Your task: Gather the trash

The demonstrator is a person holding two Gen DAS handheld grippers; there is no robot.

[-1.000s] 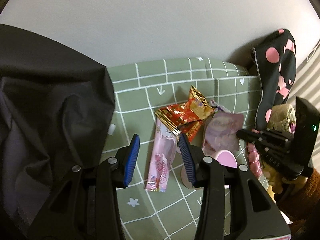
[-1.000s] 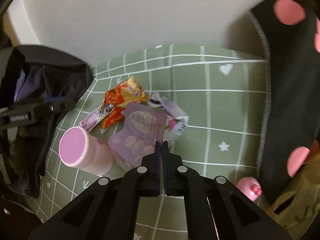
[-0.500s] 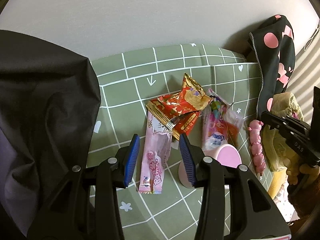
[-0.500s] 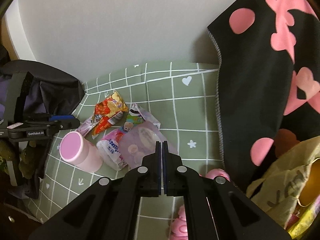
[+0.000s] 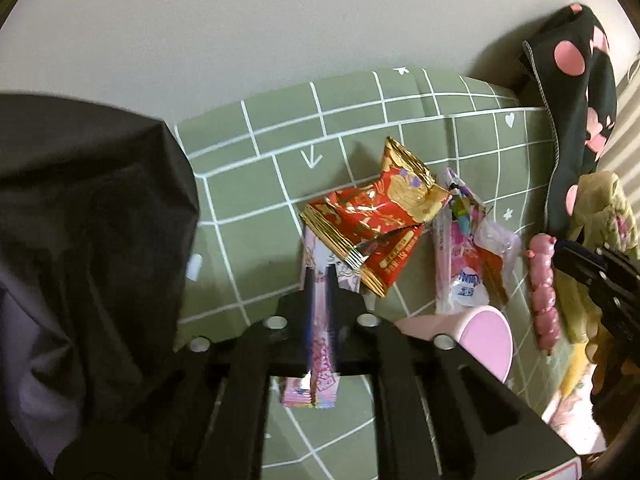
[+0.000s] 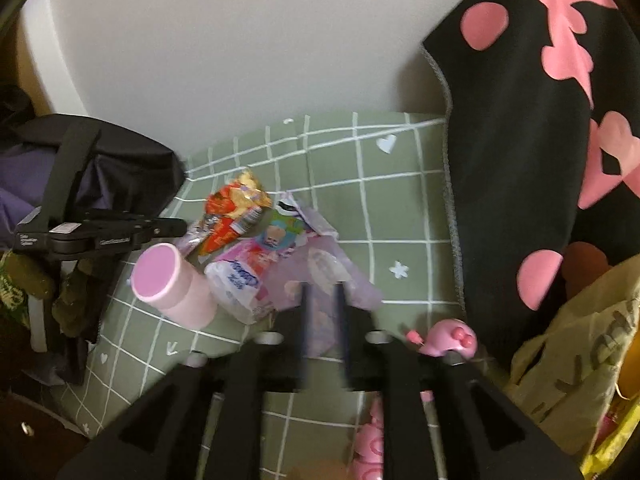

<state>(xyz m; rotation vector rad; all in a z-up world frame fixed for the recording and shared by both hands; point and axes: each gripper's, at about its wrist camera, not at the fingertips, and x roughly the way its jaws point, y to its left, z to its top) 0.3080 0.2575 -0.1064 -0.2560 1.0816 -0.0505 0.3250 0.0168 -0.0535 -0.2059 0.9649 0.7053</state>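
Trash lies in a heap on the green checked cloth (image 5: pixel 260 184): a red and gold wrapper (image 5: pixel 372 216), a tissue pack (image 5: pixel 468 276) and a long pink wrapper (image 5: pixel 316 392). My left gripper (image 5: pixel 320 276) is shut on the long pink wrapper, which runs between its fingers. In the right wrist view my right gripper (image 6: pixel 323 294) has its jaws opening, blurred. A pale purple wrapper (image 6: pixel 360 284) lies between and beyond its fingers, and the pads no longer press on it. The left gripper (image 6: pixel 176 226) shows at the left there.
A black bag (image 5: pixel 80 240) fills the left side. A pink cup (image 5: pixel 484 340) lies on its side by the heap. A pink bead toy (image 5: pixel 540 292) and a yellow-green bag (image 6: pixel 572 344) lie to the right. A black cloth with pink dots (image 6: pixel 540 160) hangs there.
My left gripper has closed on the long pink wrapper. My right gripper dragged the purple wrapper off the heap toward the right, and its shut jaws have now parted.
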